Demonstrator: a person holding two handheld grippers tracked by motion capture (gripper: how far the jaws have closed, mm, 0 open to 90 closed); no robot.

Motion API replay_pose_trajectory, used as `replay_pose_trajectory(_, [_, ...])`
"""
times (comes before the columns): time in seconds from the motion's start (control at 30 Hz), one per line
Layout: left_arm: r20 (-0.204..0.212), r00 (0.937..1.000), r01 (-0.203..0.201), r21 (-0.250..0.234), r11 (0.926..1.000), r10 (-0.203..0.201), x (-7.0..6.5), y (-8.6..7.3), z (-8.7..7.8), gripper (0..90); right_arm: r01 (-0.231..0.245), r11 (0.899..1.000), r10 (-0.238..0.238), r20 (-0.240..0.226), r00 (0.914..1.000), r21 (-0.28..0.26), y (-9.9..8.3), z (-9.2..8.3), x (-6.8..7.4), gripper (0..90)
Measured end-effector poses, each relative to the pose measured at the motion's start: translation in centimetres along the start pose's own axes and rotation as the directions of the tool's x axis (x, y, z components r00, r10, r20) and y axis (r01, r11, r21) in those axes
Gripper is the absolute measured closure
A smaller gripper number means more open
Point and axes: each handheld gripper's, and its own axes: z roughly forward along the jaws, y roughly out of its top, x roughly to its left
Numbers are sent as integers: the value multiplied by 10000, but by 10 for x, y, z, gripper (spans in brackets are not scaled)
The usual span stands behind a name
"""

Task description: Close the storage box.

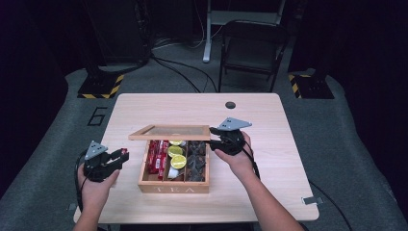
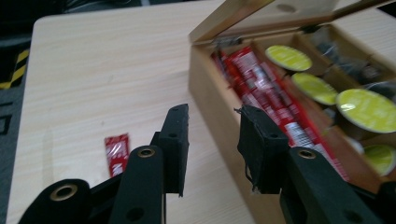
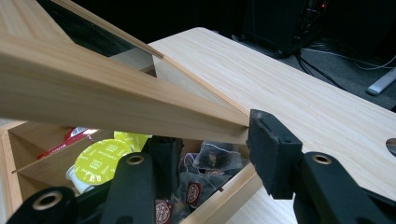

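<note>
High view: a wooden tea box [image 1: 174,186] stands mid-bench [image 1: 269,120], its glass-paned lid [image 1: 169,132] raised.
Left gripper [image 1: 120,156]: held above the bench left of the box, its two pads apart with nothing between them.
Left gripper view: the spread pads frame the box's near wall; a red sachet [image 2: 116,152] lies alone on the bench beside the box, apart from it.
Right gripper [image 1: 214,139]: at the lid's right corner, where it clamps the wooden frame.
Right gripper view: the lid's frame [image 3: 116,93] runs between the two pads and both press on it, one under and one at the outer edge.
Box contents: red sachets [image 1: 157,156] in the left compartment, yellow-green capsules [image 1: 178,161] in the middle one, dark tea bags [image 1: 196,161] in the right one.
Lid position: tilted up over the back of the box, hinge side away from the person.
Floor: a folding chair [image 1: 252,45] stands beyond the bench.
</note>
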Motion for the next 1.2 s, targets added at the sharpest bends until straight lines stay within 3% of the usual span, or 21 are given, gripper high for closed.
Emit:
replay_pose_trajectory(0.37, [817, 9959, -326, -800, 9963, 392, -28, 28, -24, 603, 75, 10000, -76, -29, 10000, -30, -1, 0, 0, 548])
replay_pose_trajectory(0.57, [1015, 9926, -551, -1107, 9923, 665, -38, 38, -34, 626, 98, 10000, -98, -64, 9999, 4, -2, 0, 0, 548])
replay_pose_trajectory(0.77, [921, 9910, -861, -1184, 9892, 973, -45, 44, -35, 661, 35, 10000, -35, -9, 10000, 51, -2, -1, 2, 547])
replay_pose_trajectory(0.9, [831, 9920, -854, -1087, 9904, 947, -45, 45, -33, 666, 73, 10000, -73, 0, 10000, 49, -3, -1, 1, 547])
replay_pose_trajectory(1.1, [393, 9951, -862, -1050, 9907, 907, -45, 47, -27, 591, 56, 10000, -56, 1, 10000, 48, -3, -1, 2, 547])
replay_pose_trajectory(1.2, [430, 9953, -815, -1069, 9909, 865, -45, 47, -25, 587, 106, 9999, -106, -1, 9999, 40, -3, -1, 2, 547])
